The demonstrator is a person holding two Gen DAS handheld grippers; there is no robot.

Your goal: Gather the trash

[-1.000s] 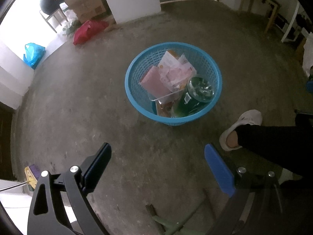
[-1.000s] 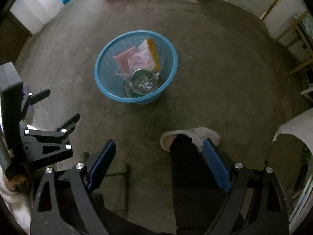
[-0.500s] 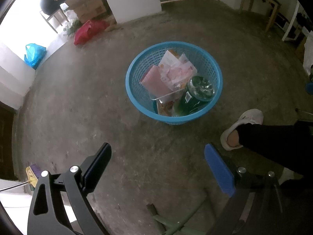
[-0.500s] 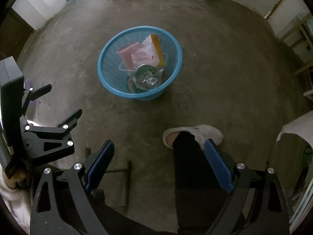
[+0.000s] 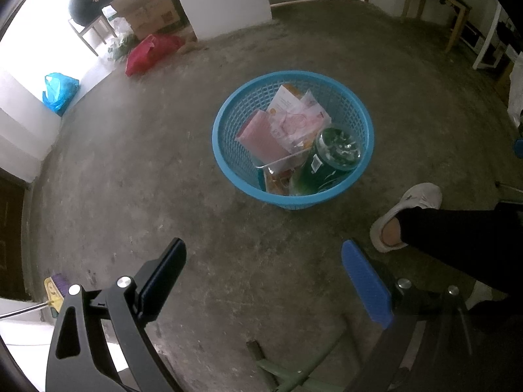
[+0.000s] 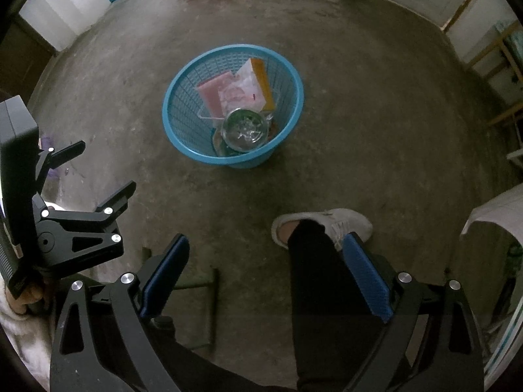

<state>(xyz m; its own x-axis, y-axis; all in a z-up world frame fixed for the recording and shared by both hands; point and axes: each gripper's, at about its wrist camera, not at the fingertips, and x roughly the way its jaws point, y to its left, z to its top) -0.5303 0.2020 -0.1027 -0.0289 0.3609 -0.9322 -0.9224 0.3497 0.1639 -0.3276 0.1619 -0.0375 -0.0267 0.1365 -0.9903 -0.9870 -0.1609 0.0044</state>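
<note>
Floor [image 5: 137, 170] first, from the left wrist: we've got bare concrete all round, wide room between our left claw [image 5: 261, 281], released and holding nothing, and the blue basket [image 5: 228, 124] ahead. White shoe [image 5: 408, 209] and dark trouser leg sit just right of it, near the basket's base. Inside the basket we see a pink packet [image 5: 258, 134], a pale wrapper [image 5: 294, 121], and a green bottle [image 5: 330, 160] leaning against the near-right wall, its long axis tilted, bottom end up toward us. Red bag [image 5: 150, 52] and blue bag [image 5: 59, 89] lie well apart by the far wall.

Over to the right wrist: right claw [image 6: 264, 274] spread wide, empty, above the leg. Basket [image 6: 183, 98] stands upright mid-floor, clear concrete on every side, bottle [image 6: 243, 129] end-on.
</note>
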